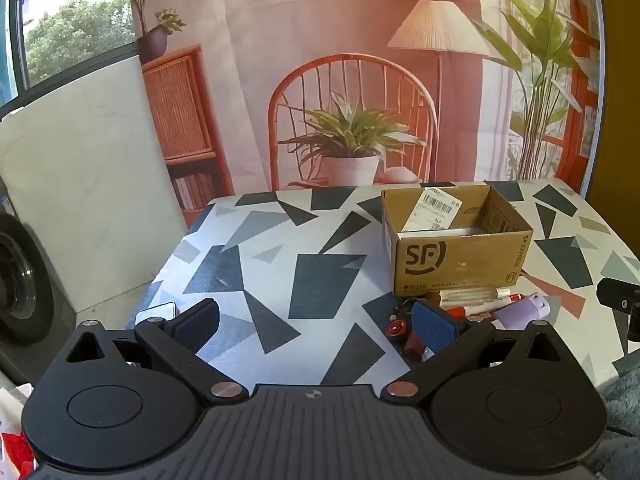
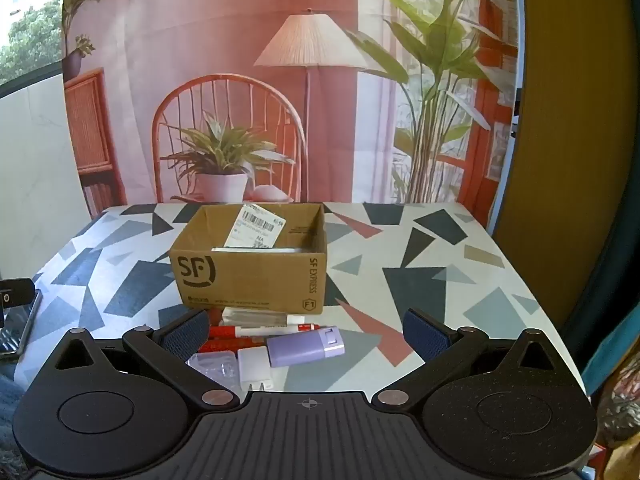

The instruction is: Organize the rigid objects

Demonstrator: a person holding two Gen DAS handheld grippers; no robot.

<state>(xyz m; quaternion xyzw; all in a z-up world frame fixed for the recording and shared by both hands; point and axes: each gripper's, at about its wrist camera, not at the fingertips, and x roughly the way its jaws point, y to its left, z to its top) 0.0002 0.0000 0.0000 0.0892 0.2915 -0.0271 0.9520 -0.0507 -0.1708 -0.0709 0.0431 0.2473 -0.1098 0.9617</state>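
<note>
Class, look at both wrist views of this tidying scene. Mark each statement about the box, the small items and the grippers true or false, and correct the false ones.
1. The cardboard box is open at the top. True.
2. The purple case lies inside the box. False: it lies on the table, in front of the box.
3. The right gripper is open and holds nothing. True.
4. The left gripper is clamped on a red marker. False: its jaws are wide open and empty.
5. The box's front wall shows the letters SF. True.

Printed backdrop of pink room behind; window at left.
</note>
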